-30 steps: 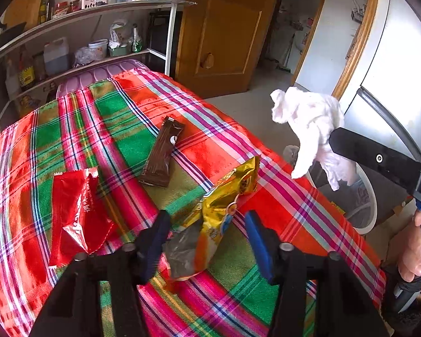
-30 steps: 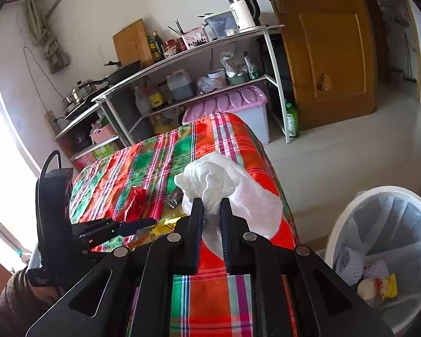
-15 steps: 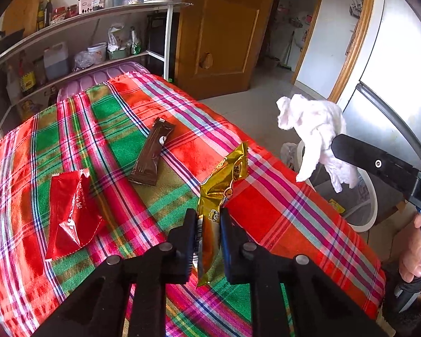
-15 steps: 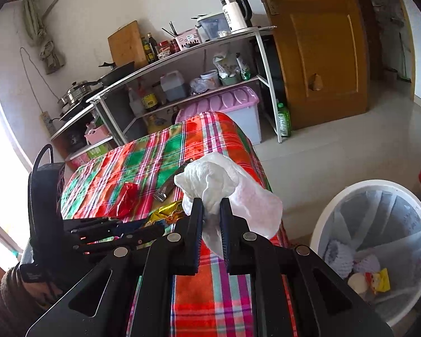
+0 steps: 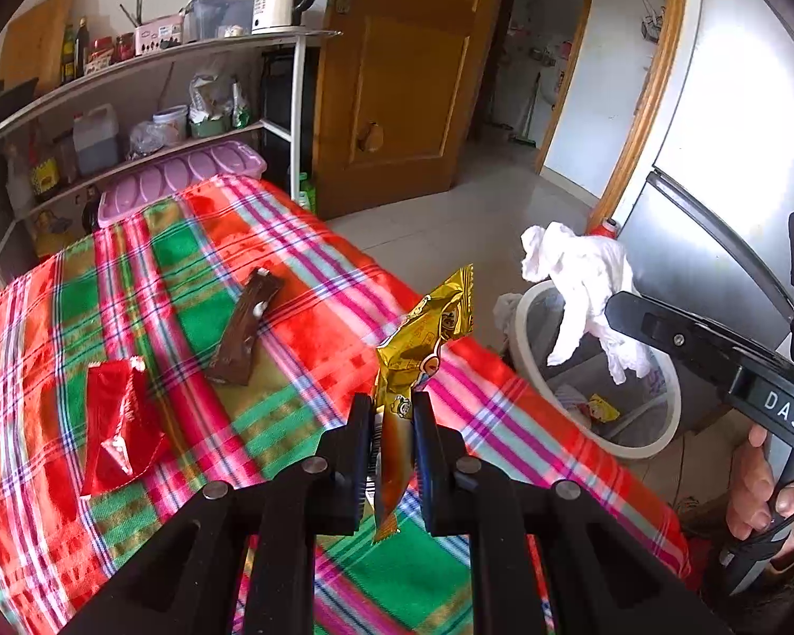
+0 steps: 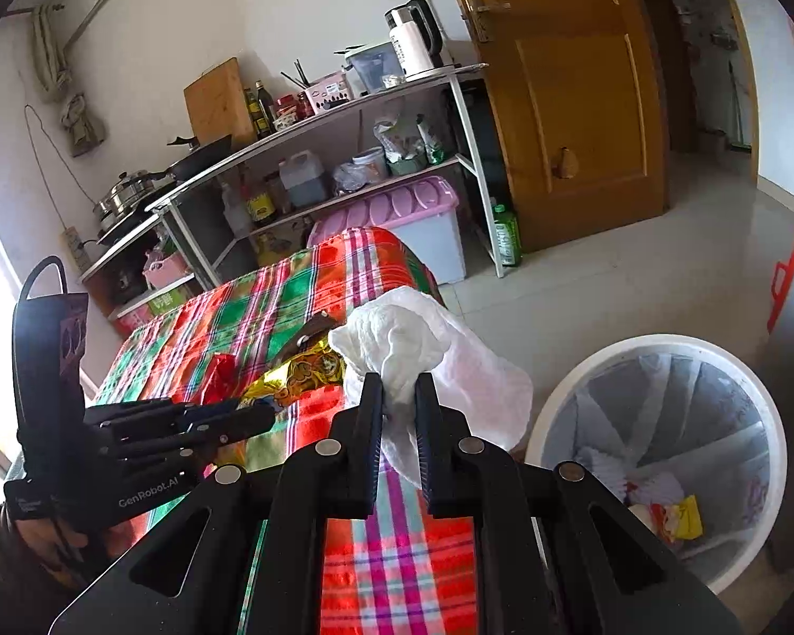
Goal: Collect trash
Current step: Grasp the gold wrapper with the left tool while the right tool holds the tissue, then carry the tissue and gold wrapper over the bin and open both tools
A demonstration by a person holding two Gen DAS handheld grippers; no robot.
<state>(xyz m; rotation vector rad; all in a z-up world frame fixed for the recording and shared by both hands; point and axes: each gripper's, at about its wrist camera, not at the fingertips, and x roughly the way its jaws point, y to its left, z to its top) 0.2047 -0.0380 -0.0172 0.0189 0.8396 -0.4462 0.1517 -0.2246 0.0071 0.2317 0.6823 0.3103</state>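
Observation:
My left gripper (image 5: 391, 407) is shut on a gold snack wrapper (image 5: 423, 333) and holds it above the plaid-covered table (image 5: 301, 286). A brown wrapper (image 5: 243, 333) and a red wrapper (image 5: 116, 428) lie on the cloth to its left. My right gripper (image 6: 399, 386) is shut on a crumpled white tissue (image 6: 397, 338), held near the table's right edge, beside the white trash bin (image 6: 656, 349). In the left wrist view the tissue (image 5: 582, 275) hangs above the bin (image 5: 534, 381). The gold wrapper (image 6: 301, 373) also shows in the right wrist view.
The bin stands on the floor at the table's right edge and holds tissues and a yellow wrapper (image 6: 683, 518). A metal shelf (image 6: 344, 106) with a kettle, bottles and pots lines the back wall. A purple-lidded box (image 6: 397, 206) sits behind the table. A wooden door (image 6: 571, 79) stands behind.
My left gripper closed on the gold wrapper and lifted it off the cloth. My right gripper moved the tissue towards the bin.

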